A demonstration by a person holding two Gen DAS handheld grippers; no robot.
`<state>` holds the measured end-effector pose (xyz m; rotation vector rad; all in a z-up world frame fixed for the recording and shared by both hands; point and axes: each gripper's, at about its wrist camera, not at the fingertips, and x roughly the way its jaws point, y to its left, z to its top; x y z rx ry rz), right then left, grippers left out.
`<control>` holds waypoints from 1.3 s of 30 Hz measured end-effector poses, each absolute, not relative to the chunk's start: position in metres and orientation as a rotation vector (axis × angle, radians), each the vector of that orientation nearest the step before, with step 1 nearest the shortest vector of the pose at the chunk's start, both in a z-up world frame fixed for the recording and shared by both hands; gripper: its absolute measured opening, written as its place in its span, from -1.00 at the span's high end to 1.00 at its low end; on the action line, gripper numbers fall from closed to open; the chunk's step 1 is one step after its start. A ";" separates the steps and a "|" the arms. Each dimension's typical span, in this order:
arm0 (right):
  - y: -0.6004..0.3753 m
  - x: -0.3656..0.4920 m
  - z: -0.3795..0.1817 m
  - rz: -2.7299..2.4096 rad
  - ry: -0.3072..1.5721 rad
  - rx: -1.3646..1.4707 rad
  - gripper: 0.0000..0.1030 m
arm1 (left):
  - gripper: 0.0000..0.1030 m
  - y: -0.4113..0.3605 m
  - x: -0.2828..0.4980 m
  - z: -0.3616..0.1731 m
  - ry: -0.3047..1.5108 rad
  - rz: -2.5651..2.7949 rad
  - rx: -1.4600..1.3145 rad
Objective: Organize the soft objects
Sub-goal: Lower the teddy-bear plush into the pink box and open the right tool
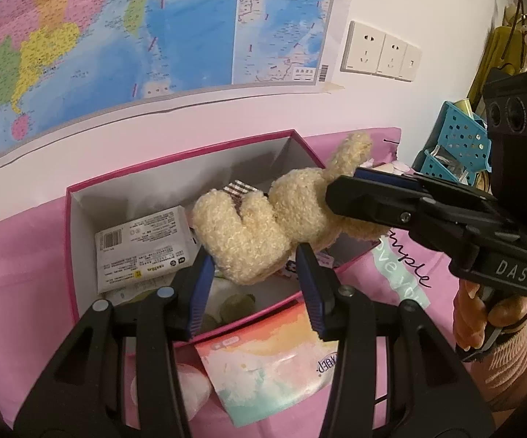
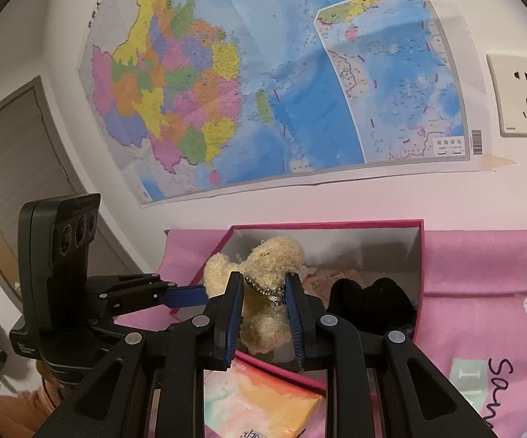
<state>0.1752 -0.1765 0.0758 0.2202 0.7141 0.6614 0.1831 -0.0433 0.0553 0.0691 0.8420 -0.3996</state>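
Note:
A cream plush bear (image 1: 263,226) hangs over the open pink box (image 1: 176,160). My right gripper (image 2: 263,306) is shut on the plush bear (image 2: 267,292) at its body; in the left wrist view it comes in from the right (image 1: 351,197). My left gripper (image 1: 254,270) is open, its fingers either side of the bear's lower end, just below it. In the right wrist view the left gripper (image 2: 190,295) reaches in from the left beside the bear's ear. A white tissue pack (image 1: 143,248) lies inside the box. A dark soft item (image 2: 369,303) lies in the box too.
A colourful tissue pack (image 1: 267,357) lies on the pink bedsheet (image 1: 26,273) in front of the box. A blue basket (image 1: 457,142) stands at the right by the wall. A map (image 2: 263,80) and wall sockets (image 1: 380,51) are behind.

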 end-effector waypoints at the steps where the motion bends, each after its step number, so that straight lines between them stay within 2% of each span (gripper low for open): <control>1: -0.176 0.177 0.076 0.660 0.715 0.218 0.55 | 0.07 -0.044 0.184 0.055 0.843 -0.398 0.069; 39: -0.179 0.215 0.068 0.618 0.756 0.208 0.55 | 0.07 -0.057 0.227 0.043 0.921 -0.343 0.071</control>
